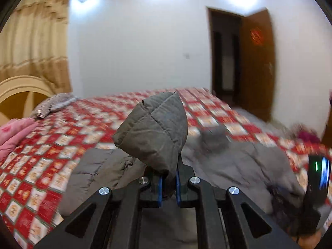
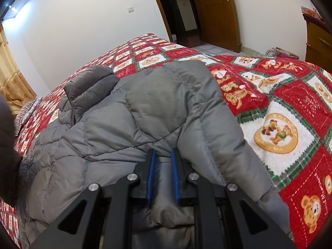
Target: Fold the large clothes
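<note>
I'm looking at a grey quilted puffer jacket (image 2: pixel 145 108), smooth nylon-type cloth with a slight sheen. The bedspread (image 2: pixel 276 128) under it is looking fuzzy and matt. My gripper fingers (image 2: pixel 152 166) are showing matt blue pads on black plastic, with shiny metal pins (image 2: pixel 132 176). Glossy wooden door (image 2: pixel 213 10).

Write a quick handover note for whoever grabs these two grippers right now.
Left gripper: jaws shut on a lifted corner of the grey quilted puffer jacket.
Right gripper: jaws shut on another fold of the jacket, low against the bed.
The jacket lies spread on the red checked teddy-bear bedspread.
Done: both edges gripped.
Left: carry the raised part over, flatten, finish folding.
</note>
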Demonstrator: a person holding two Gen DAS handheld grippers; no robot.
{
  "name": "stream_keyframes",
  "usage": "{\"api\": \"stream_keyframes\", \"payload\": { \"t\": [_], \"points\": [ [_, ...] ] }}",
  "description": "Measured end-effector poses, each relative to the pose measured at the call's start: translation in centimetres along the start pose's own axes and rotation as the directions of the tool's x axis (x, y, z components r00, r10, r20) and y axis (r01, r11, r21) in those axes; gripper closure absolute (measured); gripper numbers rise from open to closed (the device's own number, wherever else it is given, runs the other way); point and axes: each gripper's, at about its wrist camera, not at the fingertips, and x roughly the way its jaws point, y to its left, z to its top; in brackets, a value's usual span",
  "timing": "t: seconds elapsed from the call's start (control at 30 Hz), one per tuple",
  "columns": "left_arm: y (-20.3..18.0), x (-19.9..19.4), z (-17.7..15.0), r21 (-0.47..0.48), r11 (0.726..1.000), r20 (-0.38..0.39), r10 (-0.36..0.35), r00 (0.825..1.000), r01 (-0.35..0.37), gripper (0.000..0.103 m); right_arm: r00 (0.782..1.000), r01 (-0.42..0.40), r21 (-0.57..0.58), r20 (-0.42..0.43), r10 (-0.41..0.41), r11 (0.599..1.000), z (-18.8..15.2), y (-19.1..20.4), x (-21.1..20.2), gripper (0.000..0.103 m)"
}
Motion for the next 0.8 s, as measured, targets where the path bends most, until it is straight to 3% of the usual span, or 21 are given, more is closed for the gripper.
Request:
{"api": "stream_keyframes", "payload": {
  "t": [0.1, 0.23, 0.33, 0.4, 0.47, 0.57, 0.67, 0.77, 0.8],
  "points": [
    [-3.4, 0.9, -2.8, 0.068, 0.996, -0.071, -0.048, 0.996, 0.053, 0.094, 1.0, -0.006, 0.004, 0.001, 0.006, 1.0, 0.0, -0.1, 0.0, 0.086],
    [-5.7, 2.0, -5.8, 0.189, 0.978, -0.157, -0.054, 0.986, 0.084, 0.089, 1.0, -0.017, 0.014, 0.002, 0.017, 1.0, -0.1, -0.3, 0.0, 0.086],
    [-5.6, 2.0, -6.7, 0.224, 0.962, -0.257, -0.093, 0.962, 0.153, 0.057, 1.0, -0.019, 0.016, 0.002, 0.019, 1.0, -0.1, -0.4, 0.0, 0.086],
    [-5.1, 0.6, -6.8, 0.216, 0.96, -0.254, -0.122, 0.96, 0.179, 0.027, 1.0, -0.021, 0.018, 0.002, 0.021, 1.0, -0.1, -0.4, 0.0, 0.086],
    [-4.4, -1.4, -7.1, 0.203, 0.959, -0.243, -0.145, 0.959, 0.196, 0.012, 1.0, -0.024, 0.021, 0.002, 0.024, 0.999, -0.1, -0.4, 0.0, 0.086],
    [-3.0, -3.8, -7.8, 0.179, 0.964, -0.231, -0.154, 0.961, 0.197, 0.011, 0.999, -0.04, 0.029, -0.001, 0.04, 0.999, 0.0, -0.6, 0.1, 0.084],
    [0.2, -5.2, -8.4, 0.091, 0.982, -0.254, -0.136, 0.958, 0.163, 0.011, 0.997, -0.079, 0.042, -0.023, 0.08, 0.996, 0.4, -0.6, -0.4, 0.073],
    [4.8, -6.4, -8.4, -0.036, 0.991, -0.243, -0.137, 0.96, 0.132, 0.011, 0.99, -0.135, 0.071, 0.049, 0.131, 0.988, 0.2, -0.1, -4.0, 0.055],
    [6.2, -6.5, -8.4, -0.072, 0.991, -0.242, -0.13, 0.961, 0.116, 0.011, 0.982, -0.176, 0.056, 0.076, 0.172, 0.983, -0.1, 0.7, -5.5, 0.037]
  ]
}}
